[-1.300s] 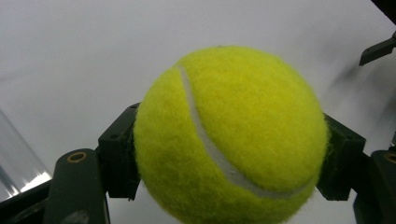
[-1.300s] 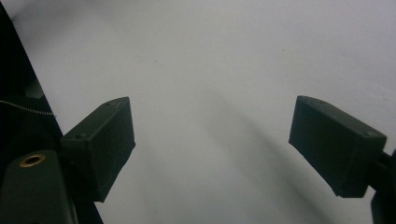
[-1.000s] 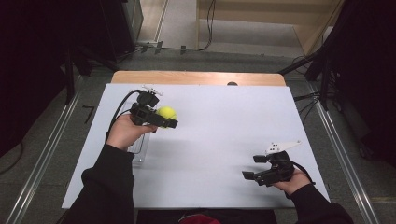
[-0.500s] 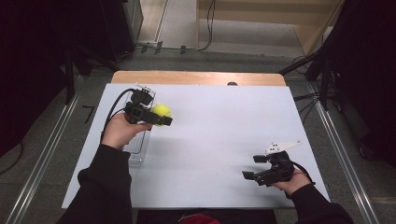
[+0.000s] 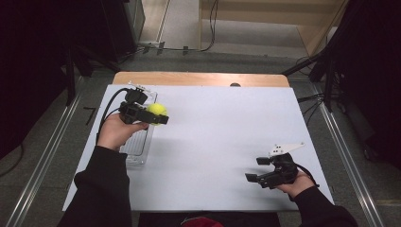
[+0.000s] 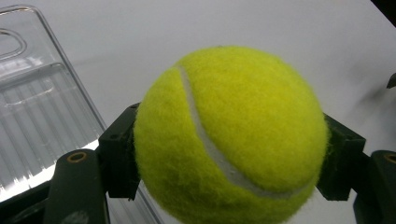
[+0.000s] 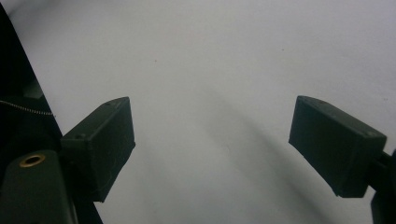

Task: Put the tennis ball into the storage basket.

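Lab/test rig — white table (image 5: 213, 142) w/ metal rails (image 5: 45, 156), floor cables (image 5: 189, 47).

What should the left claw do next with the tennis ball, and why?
Probably carry it a little further left and lower it into the clear tray: the left claw grips the tennis ball just above the tray's right edge.

We see broad bare white table (image 5: 217, 137) between the two grippers — open passage across the middle. Along the left edge lies a clear plastic tray (image 5: 137, 146), the one obstacle — just under the left gripper (image 5: 158, 117).
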